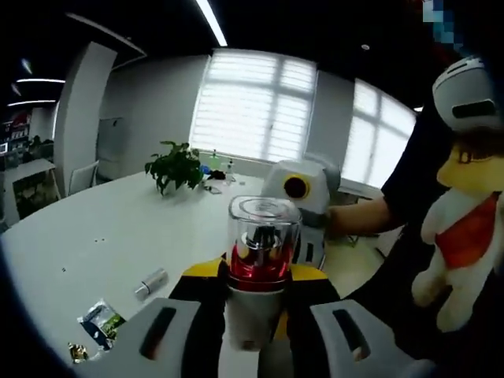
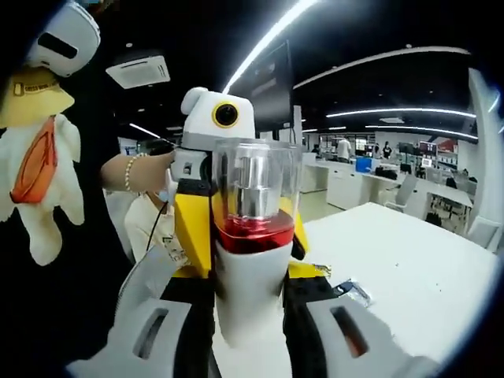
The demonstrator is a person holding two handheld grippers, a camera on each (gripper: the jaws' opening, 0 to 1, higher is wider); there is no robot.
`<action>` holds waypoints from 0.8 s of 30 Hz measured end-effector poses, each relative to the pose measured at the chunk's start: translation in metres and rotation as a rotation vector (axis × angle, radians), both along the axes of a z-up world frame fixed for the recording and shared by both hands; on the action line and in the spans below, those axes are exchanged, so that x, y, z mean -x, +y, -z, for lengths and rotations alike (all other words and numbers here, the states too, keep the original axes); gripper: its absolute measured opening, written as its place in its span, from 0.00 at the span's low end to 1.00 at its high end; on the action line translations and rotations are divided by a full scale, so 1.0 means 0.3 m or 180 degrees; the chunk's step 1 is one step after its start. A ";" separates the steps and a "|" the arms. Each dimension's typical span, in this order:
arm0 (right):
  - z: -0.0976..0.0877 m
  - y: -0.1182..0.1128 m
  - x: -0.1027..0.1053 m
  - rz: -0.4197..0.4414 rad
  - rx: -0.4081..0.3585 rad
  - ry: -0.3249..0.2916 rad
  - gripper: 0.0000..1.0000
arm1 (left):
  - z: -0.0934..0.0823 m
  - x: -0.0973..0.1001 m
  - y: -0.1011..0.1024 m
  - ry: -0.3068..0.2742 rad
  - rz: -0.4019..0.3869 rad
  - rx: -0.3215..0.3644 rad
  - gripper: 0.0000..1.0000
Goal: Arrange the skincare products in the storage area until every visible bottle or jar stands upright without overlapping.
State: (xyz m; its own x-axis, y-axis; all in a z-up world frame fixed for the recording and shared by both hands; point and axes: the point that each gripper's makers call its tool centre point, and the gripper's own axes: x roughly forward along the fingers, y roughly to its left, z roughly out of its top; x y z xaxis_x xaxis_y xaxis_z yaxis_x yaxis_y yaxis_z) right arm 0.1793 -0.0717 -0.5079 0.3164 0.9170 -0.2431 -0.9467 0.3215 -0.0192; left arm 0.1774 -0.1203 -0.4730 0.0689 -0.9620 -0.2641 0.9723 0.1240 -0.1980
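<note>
Above the white office table (image 1: 94,228), both grippers are clamping one clear-capped red bottle (image 1: 263,256) between nearly closed jaws, apparently steadying it upright for placing.

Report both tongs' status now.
Left tongs: shut on the bottle with red liquid.
Right tongs: shut on the same bottle, held up between both.

bottle (image 1: 262,272): clear cap, red band, white base | table (image 1: 110,228): white | plush toy (image 1: 465,228): white, orange scarf
</note>
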 end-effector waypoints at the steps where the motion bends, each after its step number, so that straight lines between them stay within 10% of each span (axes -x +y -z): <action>1: 0.009 -0.004 -0.003 0.0019 -0.0001 0.0022 0.32 | 0.008 -0.004 -0.002 0.0002 0.0010 -0.0012 0.23; 24: 0.313 -0.096 -0.117 0.0431 0.0453 0.0162 0.33 | 0.303 -0.076 -0.090 0.0101 0.0240 -0.0457 0.23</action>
State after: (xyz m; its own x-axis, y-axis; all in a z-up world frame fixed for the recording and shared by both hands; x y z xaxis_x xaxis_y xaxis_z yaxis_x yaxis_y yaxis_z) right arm 0.2145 -0.1006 -0.6018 0.4184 0.8221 -0.3861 -0.8959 0.4434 -0.0267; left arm 0.2001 -0.1474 -0.5638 -0.0127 -0.9164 -0.4001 0.9735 0.0800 -0.2141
